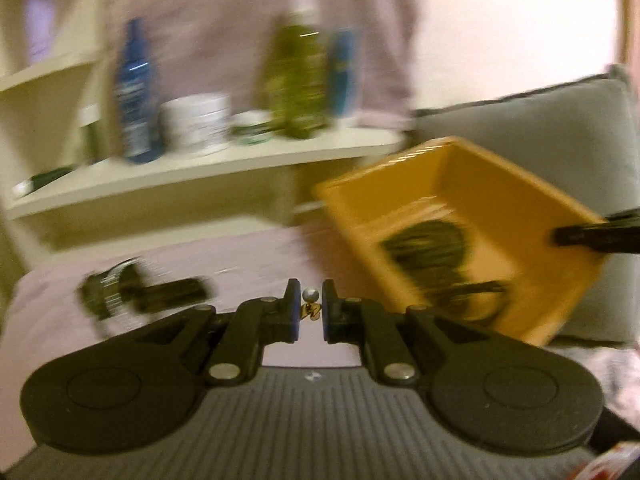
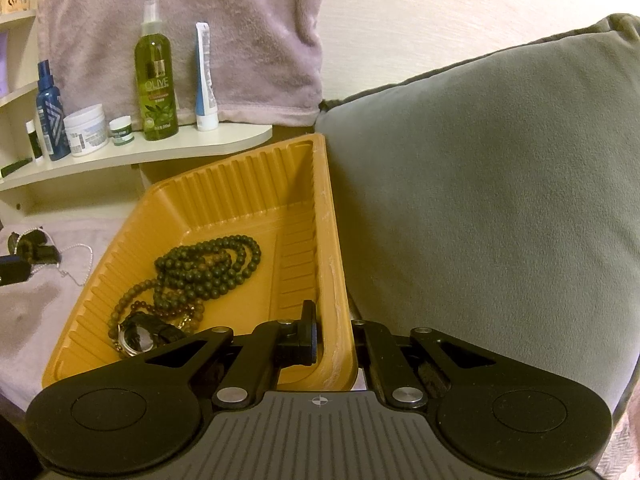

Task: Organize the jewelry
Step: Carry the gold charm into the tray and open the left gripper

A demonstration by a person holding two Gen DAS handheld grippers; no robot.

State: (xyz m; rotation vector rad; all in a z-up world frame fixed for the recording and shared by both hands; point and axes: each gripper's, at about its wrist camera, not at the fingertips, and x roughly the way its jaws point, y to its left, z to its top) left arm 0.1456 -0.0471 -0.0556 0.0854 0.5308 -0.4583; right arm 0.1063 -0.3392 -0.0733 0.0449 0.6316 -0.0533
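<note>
My left gripper (image 1: pixel 311 312) is shut on a small silver bead with a gold piece (image 1: pixel 310 296), pinched between its blue pads above the pink blanket. The picture is blurred by motion. To its right stands the tilted yellow tray (image 1: pixel 480 184), with a dark heap of beads inside. My right gripper (image 2: pixel 334 336) is shut on the near right rim of the yellow tray (image 2: pixel 240 184), one finger inside and one outside. In the tray lie dark green bead strands (image 2: pixel 208 268), a brown bead bracelet (image 2: pixel 132 300) and a watch (image 2: pixel 138 338). A silver ball chain (image 2: pixel 76 256) lies on the blanket to the left.
A grey cushion (image 2: pixel 480 200) presses against the tray's right side. Behind it, a cream shelf (image 2: pixel 160 152) carries an olive spray bottle (image 2: pixel 156 80), a blue bottle (image 2: pixel 50 116), jars and a tube. A dark object (image 1: pixel 136 292) lies on the pink blanket (image 1: pixel 240 264).
</note>
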